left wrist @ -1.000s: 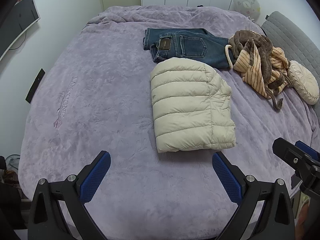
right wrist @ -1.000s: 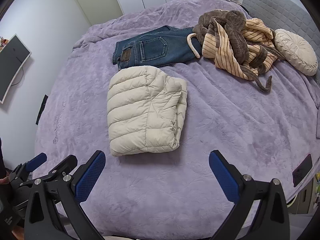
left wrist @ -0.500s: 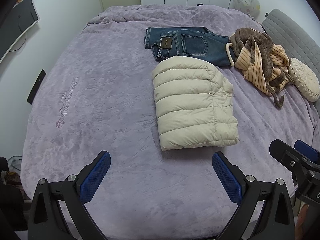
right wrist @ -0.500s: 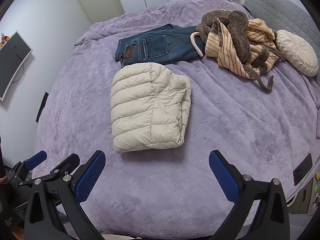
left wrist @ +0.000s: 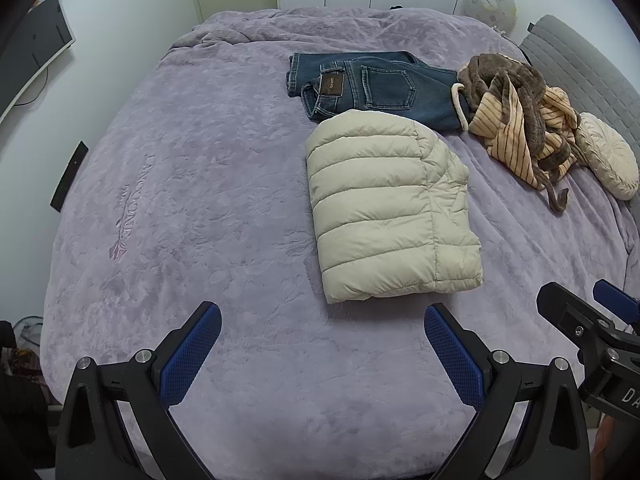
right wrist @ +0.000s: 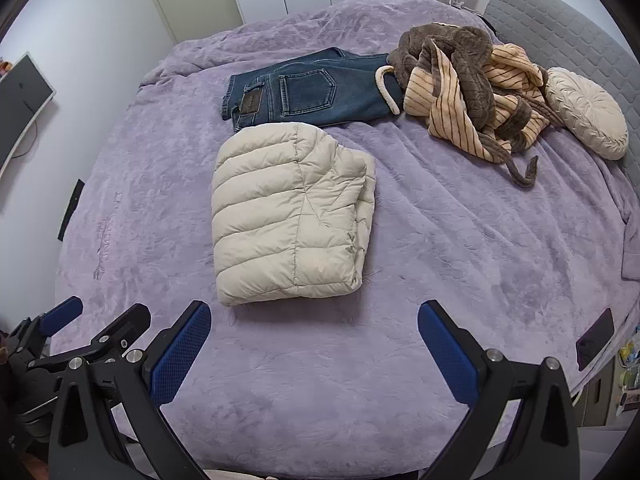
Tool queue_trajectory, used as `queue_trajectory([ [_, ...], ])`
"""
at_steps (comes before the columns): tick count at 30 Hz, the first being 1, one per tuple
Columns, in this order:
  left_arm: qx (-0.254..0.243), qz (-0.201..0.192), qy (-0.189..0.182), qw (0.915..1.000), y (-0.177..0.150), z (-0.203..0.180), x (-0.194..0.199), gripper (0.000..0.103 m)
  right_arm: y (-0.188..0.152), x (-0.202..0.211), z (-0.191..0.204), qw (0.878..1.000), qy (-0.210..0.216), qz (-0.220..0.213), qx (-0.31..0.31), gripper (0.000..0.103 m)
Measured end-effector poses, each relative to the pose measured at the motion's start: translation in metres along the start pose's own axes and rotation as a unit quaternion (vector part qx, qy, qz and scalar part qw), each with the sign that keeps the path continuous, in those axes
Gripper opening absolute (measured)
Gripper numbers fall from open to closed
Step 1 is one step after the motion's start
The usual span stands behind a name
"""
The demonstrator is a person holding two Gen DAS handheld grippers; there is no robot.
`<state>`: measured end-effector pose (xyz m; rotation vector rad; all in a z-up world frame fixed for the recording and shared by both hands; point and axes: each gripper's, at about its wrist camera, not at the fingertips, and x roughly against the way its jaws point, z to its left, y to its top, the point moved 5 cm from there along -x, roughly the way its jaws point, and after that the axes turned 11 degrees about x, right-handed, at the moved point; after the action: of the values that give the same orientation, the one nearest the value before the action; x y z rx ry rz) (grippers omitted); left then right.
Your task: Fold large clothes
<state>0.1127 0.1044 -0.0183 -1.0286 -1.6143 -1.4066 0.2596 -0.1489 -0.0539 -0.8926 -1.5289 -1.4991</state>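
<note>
Cream puffer jacket (left wrist: 390, 208) folded, mid-bed on purple blanket (left wrist: 192, 184). Jeans (left wrist: 372, 84) folded just behind jacket. Striped robe (right wrist: 472, 92) behind-right of jacket, heaped, apparently next. Left gripper (left wrist: 322, 354), right gripper (right wrist: 314, 350) short of jacket, jaws wide apart, empty.

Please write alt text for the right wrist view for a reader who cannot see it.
A folded cream puffer jacket lies on a purple bedspread, its far edge at folded blue jeans. Right of the jeans sits an unfolded heap of brown and striped robe, then a round cream cushion. The right gripper hangs open in the foreground, holding nothing.
</note>
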Motion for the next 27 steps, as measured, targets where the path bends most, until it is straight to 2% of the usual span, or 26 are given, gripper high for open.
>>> queue_trajectory([
  [10,-0.003,0.001,-0.004,1.0000,0.004,0.000,-0.006,0.102,0.001,-0.003,0.003,1.000,-0.030,0.008,0.003,0.103],
  [27,-0.016,0.001,0.001,0.9999,0.009,0.002,-0.012,0.102,0.009,-0.005,0.001,0.999,-0.040,0.005,0.006,0.103],
])
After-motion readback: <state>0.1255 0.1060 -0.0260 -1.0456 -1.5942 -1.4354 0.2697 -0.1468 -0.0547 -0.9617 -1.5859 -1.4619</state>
